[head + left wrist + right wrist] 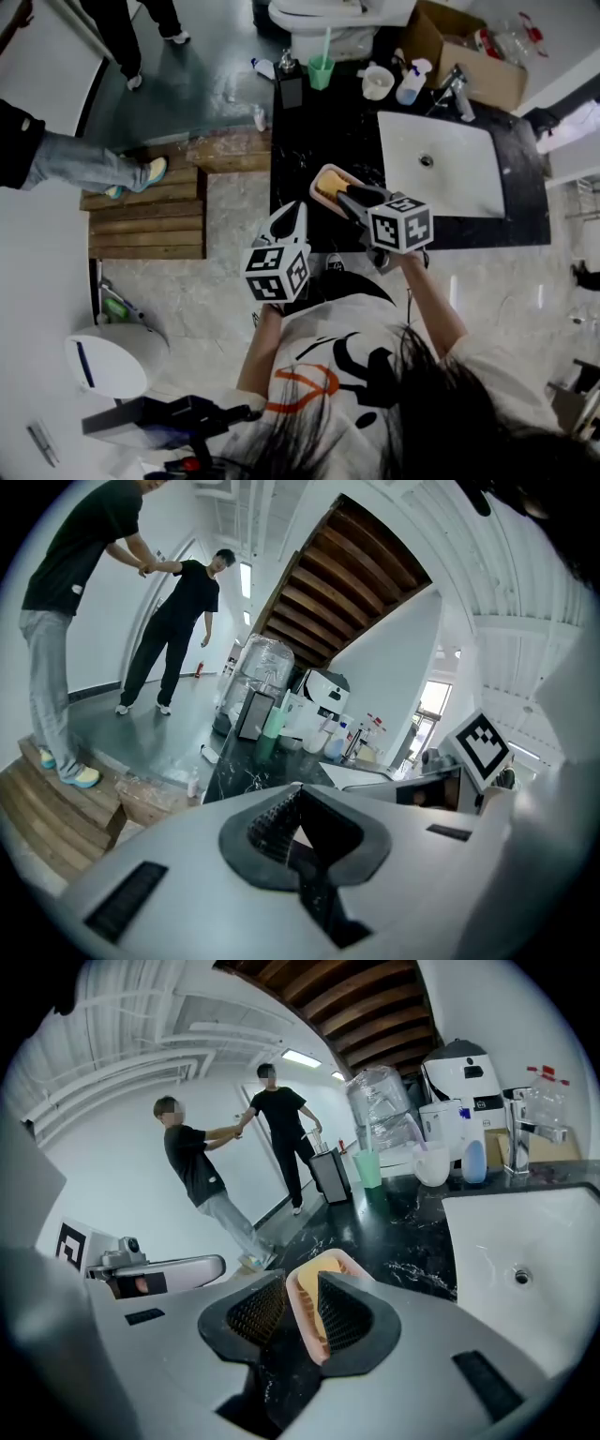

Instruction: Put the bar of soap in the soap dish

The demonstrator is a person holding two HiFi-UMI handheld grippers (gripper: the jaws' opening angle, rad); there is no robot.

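Pinching the pink soap dish [349, 1262] by its side wall, the right gripper [292, 1312] held it just left of the white sink [450, 164], above the black marble counter [309, 131]; one pad sat outside the wall, the other inside the dish; whether the dish touched the counter could not be told. Yellow bar of soap [319, 1269] already lay inside the dish, so the task looked done bar setting down. Dish's long axis ran straight away from the right jaws, far end toward the sink's back-left corner. Left gripper [293, 214] hung further left of the sink, near the counter's front edge, pads pressed together on nothing; right hand plainly the nearer. Judged next move: lower the dish level beside the sink; a one-wall pinch might let it tip.
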